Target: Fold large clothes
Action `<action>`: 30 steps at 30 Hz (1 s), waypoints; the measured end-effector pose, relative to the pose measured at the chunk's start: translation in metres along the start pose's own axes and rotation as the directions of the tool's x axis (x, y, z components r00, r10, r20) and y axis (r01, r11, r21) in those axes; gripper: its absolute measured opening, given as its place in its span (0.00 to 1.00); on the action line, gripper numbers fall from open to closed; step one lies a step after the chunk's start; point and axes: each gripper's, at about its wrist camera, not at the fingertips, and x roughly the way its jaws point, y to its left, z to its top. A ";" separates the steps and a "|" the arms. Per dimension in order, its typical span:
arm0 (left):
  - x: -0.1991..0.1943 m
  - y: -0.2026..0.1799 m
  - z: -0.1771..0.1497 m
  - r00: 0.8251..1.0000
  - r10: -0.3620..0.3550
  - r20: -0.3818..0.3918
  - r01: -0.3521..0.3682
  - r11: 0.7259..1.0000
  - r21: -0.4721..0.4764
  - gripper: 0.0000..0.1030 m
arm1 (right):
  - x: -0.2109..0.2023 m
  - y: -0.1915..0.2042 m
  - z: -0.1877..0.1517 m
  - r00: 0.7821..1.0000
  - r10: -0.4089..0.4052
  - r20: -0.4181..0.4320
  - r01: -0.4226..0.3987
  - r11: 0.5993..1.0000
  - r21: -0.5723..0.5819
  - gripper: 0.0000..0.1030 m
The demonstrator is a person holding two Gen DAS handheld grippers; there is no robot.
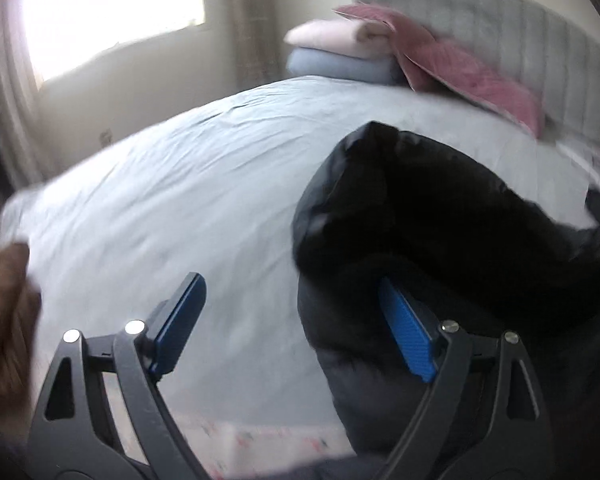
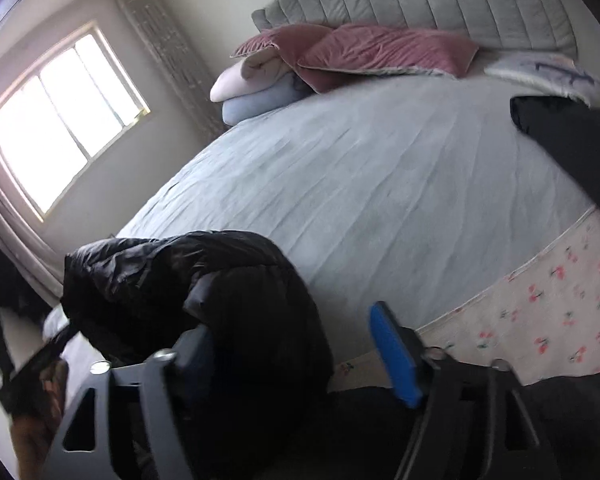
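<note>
So both grippers are over a bed with a pale blue-grey wrinkled sheet (image 1: 172, 184), and the thing being folded is a big black puffy quilted jacket (image 1: 440, 220) bunched up in a heap on it. From the left wrist camera the jacket sits at about 3 o'clock, spilling down toward 5. The left gripper (image 1: 292, 320) has its blue-padded fingers (image 1: 180, 320) spread wide apart; nothing is pinched between them, though the right-hand pad overlaps the edge of the jacket and I can't tell if it's touching. From the right wrist camera the same jacket is at roughly 8 o'clock. The right gripper (image 2: 296, 356) is also released, jaws wide; the left finger is lost against the black fabric, the blue one (image 2: 394, 352) is in clear air. At 12 o'clock there's a grey ribbed padded headboard (image 2: 420, 0), with dusty-pink velvet pillows (image 2: 380, 52) and folded pale pink and light blue blankets (image 2: 256, 88) beside them. A bright window (image 2: 60, 112) sits around 10.
</note>
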 end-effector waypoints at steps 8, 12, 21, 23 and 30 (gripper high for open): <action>-0.052 -0.027 0.009 0.970 -0.184 0.161 0.186 0.982 0.002 0.04 | -0.030 0.033 -0.002 0.994 0.016 0.110 0.007 0.979 -0.203 0.81; -0.102 -0.053 -0.005 0.920 -0.287 0.267 0.273 0.958 0.089 0.04 | -0.040 0.053 -0.011 0.980 0.060 0.189 0.004 0.947 -0.323 0.89; -0.187 -0.089 -0.036 0.843 -0.418 0.340 0.309 0.892 0.331 0.03 | -0.027 0.088 -0.035 0.977 0.097 0.189 0.014 0.858 -0.513 0.89; -0.199 -0.088 -0.046 0.839 -0.424 0.342 0.301 0.884 0.359 0.03 | -0.025 0.087 -0.035 0.967 0.100 0.234 0.032 0.865 -0.500 0.89; -0.182 -0.080 -0.050 0.888 -0.317 0.334 0.193 0.915 0.356 0.04 | -0.015 0.058 -0.019 0.964 0.116 0.238 -0.031 0.942 -0.334 0.08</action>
